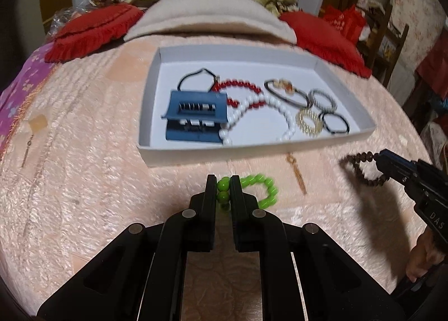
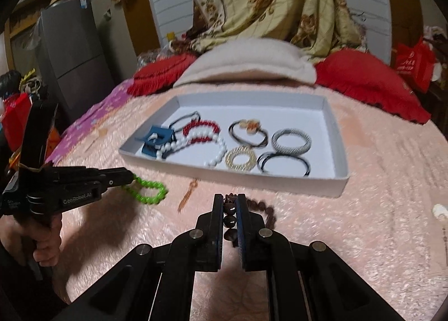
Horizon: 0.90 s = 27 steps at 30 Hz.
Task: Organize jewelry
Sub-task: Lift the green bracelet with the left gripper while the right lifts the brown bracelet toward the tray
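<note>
Green bracelet point(image 1: 260, 190): pinched by left gripper point(image 1: 223, 190), low over the pink bedspread point(image 1: 84, 195), just near of the white tray point(image 1: 347, 136).
Brown bracelet point(image 2: 252, 209): nipped by right gripper point(image 2: 230, 209), apparently lifted.
Advice: carry both loops farther, release over bare tray floor.
Axis: green loop trails rightward.

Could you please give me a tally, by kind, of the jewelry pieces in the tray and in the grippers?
Bead strands: 4 – white and red in the tray; green in the left gripper; brown in the right gripper
Ring-shaped bangles and bands: 4
Blue hair clip: 1
Black cord: 1
Total: 10
</note>
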{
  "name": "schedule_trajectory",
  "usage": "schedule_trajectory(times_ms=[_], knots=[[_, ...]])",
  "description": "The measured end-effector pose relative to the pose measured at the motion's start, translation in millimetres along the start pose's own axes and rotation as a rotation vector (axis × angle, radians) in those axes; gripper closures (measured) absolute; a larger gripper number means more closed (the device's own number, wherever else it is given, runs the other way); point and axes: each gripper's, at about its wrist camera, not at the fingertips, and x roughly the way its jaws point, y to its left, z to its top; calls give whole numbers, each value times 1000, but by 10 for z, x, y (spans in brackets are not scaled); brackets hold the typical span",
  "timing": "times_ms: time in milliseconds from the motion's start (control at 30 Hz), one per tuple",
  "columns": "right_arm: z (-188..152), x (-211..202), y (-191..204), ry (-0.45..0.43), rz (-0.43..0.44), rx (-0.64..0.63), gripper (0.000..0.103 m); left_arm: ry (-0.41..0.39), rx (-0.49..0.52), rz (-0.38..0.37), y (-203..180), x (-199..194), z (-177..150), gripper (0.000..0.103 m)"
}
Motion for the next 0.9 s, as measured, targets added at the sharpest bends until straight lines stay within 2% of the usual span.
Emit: schedule_trajectory(times_ms=[200,900], knots=[[87,-175,-77,-57,-10,22,95,-43,-18,-21,-5,-154,69,95],[81,-166,-136,-51,-52,36,95,-35,-3,15,-83,-103,82,95]])
